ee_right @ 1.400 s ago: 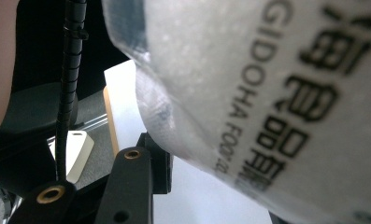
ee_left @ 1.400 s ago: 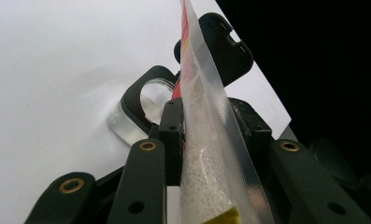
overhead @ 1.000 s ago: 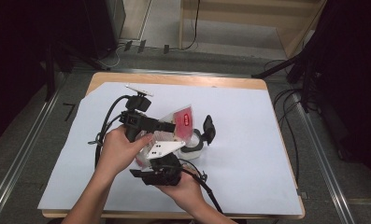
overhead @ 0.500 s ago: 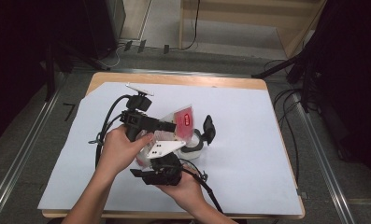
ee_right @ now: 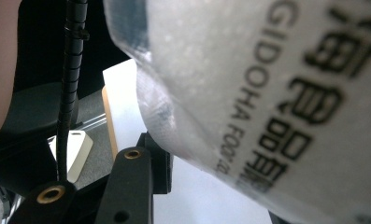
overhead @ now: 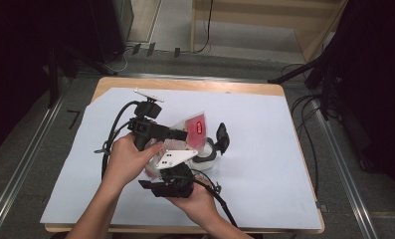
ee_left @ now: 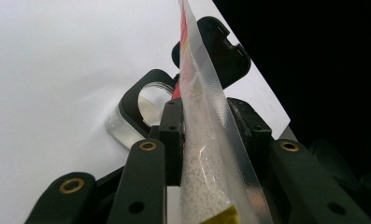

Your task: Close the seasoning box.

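Observation:
A clear bag point(overhead: 194, 130) of white granules with a red label is held up over the middle of the table. My left gripper point(overhead: 182, 133) is shut on it from the left; in the left gripper view the jaws pinch the bag point(ee_left: 206, 140) edge-on. Just beyond stands a clear jar point(ee_left: 139, 109) with a black collar, its black flip lid point(ee_left: 218, 51) standing open. In the high view the jar point(overhead: 208, 153) sits right of the bag. My right gripper point(overhead: 172, 172) comes up from below, shut on the bag's lower part point(ee_right: 267, 84), whose printed film hides the right jaw.
White paper point(overhead: 264, 164) covers the wooden table point(overhead: 185, 85). Cables trail from both grippers toward the front edge. A small white plate point(overhead: 148, 94) lies at the back left of the paper. Dark floor and rails surround the table.

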A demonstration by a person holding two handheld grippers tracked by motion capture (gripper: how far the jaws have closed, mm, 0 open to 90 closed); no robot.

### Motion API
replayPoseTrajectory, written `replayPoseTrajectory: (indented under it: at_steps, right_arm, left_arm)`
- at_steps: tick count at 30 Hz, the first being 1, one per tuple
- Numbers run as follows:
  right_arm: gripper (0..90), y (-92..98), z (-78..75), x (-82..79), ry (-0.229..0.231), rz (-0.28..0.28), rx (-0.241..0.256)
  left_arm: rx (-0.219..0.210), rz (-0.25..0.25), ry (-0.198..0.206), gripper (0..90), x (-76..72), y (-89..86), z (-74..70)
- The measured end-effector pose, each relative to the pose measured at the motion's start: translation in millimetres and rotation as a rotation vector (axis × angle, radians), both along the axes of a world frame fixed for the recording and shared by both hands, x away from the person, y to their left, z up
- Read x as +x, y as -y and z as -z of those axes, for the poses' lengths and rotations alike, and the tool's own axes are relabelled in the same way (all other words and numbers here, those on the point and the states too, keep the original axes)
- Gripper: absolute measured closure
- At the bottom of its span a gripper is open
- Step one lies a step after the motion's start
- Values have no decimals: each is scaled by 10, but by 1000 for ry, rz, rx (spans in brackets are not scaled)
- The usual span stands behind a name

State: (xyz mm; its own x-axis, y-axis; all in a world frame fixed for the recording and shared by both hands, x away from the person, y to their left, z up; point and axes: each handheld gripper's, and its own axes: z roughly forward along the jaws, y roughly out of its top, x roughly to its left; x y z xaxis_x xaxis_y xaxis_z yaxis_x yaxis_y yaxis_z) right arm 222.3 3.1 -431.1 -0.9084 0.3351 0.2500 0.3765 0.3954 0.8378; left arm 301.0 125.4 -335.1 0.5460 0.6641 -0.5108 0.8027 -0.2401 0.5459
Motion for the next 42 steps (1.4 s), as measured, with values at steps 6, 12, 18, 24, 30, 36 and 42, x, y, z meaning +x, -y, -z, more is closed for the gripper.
replayPoseTrajectory:
  at_steps: [6, 12, 18, 24, 30, 36, 42]
  right_arm:
    - [632, -2, -1, 1, 1, 1, -1]
    - [631, -3, -10, -4, -1, 2, 6]
    - [631, -3, -3, -3, -5, 3, 9]
    - [631, -2, -3, -1, -4, 3, 7]
    - [632, -3, -5, -4, -3, 3, 8]
    - [632, -1, -4, -4, -2, 3, 6]
    - [633, -2, -14, -4, -8, 2, 9]
  left_arm:
    - [0, -2, 0, 695, 1, -1, -2]
    - [4, 0, 0, 694, 0, 3, -14]
    - [7, 0, 0, 694, 3, 13, -9]
    - [4, -1, 2, 694, 3, 17, -9]
    - [5, -1, 3, 694, 1, 17, -11]
    - [4, 0, 3, 695, 3, 18, -10]
    - [-2, -1, -2, 692, 7, 15, -15]
